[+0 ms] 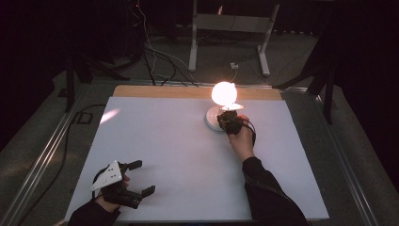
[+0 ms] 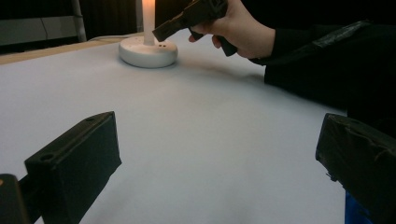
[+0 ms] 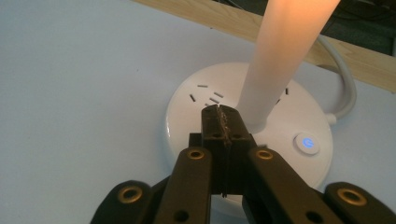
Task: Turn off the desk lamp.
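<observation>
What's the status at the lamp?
Right gripper jaws shut, empty, over lamp base. Lamp lit, button glowing blue. Left gripper open, idle. Nothing in the way.

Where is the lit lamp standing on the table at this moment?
In the high view the lamp stands on its round white base at the far edge of the white table, right of centre, with the shut right gripper over the base.

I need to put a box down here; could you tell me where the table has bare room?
The table is bare between the left gripper and the lamp, and along the far left edge. It is crowded only at the lamp, where the right gripper sits.
</observation>
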Tool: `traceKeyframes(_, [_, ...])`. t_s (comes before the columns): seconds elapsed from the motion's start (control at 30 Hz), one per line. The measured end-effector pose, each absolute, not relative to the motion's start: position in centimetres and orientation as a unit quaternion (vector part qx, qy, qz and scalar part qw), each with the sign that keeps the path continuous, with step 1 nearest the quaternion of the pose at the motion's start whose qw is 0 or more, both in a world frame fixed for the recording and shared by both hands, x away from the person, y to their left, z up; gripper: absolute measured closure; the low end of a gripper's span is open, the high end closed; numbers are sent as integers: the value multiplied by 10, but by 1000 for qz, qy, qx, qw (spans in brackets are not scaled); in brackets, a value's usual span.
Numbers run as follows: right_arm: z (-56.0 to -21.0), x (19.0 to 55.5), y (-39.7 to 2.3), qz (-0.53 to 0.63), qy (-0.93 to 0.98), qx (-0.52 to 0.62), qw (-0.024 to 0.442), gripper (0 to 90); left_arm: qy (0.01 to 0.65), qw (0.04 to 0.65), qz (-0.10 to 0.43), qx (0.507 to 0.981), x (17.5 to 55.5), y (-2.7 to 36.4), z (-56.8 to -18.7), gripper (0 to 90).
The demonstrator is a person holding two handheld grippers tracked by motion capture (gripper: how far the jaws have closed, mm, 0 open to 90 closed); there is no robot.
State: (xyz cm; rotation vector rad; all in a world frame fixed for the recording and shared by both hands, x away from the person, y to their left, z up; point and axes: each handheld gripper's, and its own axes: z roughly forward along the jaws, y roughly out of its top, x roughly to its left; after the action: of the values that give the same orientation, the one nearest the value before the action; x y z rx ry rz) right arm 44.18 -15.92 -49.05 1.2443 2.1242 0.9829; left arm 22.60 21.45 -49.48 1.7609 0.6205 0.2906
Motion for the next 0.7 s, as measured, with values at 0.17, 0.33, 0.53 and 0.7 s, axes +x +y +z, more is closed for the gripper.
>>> traceKeyframes(0.17, [-496, 443, -158, 356, 780, 456, 240, 900, 267, 585, 125, 755, 226, 215, -495, 5])
traceKeyframes(0.33, [-499, 443, -159, 355, 781, 456, 239, 900, 268, 587, 124, 754, 226, 215, -495, 5])
traceKeyframes(0.53, [-502, 443, -159, 354, 779, 459, 237, 900, 268, 587, 123, 754, 226, 215, -495, 5])
traceKeyframes(0.7, [-503, 443, -159, 353, 781, 455, 241, 900, 268, 587, 123, 754, 226, 214, -495, 5])
